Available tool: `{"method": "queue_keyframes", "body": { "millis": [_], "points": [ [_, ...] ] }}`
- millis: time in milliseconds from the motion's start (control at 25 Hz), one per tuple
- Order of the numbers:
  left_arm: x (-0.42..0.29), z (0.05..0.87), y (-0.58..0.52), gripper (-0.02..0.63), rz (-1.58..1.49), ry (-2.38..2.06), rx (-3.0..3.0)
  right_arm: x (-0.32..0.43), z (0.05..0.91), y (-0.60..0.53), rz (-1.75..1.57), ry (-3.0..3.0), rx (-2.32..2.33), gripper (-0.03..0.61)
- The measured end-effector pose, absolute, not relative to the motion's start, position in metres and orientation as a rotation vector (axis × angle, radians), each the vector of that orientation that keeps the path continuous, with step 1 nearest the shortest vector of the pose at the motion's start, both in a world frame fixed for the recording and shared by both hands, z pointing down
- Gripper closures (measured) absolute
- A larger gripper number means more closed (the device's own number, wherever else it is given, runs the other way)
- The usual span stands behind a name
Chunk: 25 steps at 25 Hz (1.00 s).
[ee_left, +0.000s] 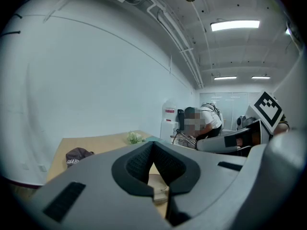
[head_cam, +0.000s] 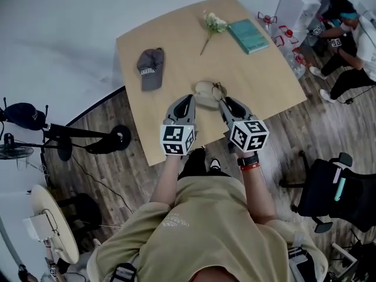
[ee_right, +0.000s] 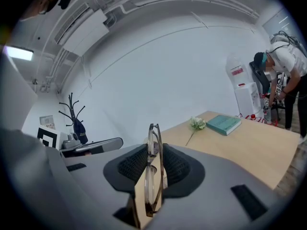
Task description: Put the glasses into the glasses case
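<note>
Folded thin-framed glasses stand on edge between the pads of my right gripper, which is shut on them. In the head view the glasses stick out from the right gripper over the near part of the wooden table. A beige glasses case lies just left of them, at the tip of my left gripper. Seen from the left gripper, the pads meet on a beige edge of the case. The two grippers are side by side, close together.
A dark cap lies at the table's left. At the far side are a flower and a teal book. A crouching person and bottles are beyond the right corner. An office chair stands at the right, a fan stand at the left.
</note>
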State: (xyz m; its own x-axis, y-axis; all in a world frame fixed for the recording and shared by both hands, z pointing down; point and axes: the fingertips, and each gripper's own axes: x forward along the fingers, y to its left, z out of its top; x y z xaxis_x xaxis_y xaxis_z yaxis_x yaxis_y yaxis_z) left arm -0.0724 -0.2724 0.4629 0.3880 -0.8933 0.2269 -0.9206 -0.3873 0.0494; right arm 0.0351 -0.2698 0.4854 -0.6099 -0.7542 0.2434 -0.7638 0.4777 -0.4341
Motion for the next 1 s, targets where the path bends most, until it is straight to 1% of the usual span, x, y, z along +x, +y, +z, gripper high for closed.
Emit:
{"method": "queue_keyframes", "body": {
  "millis": [320, 1000],
  "points": [
    [-0.083, 0.498, -0.333, 0.598, 0.289, -1.552, 2.498, 0.02, 0.531, -0.324, 0.911, -2.622, 1.298, 0.465],
    [-0.102, 0.557, -0.4, 0.598, 0.353, -1.384, 2.495, -0.026, 0.632, -0.389, 0.915, -2.442, 0.825, 0.463]
  ]
}}
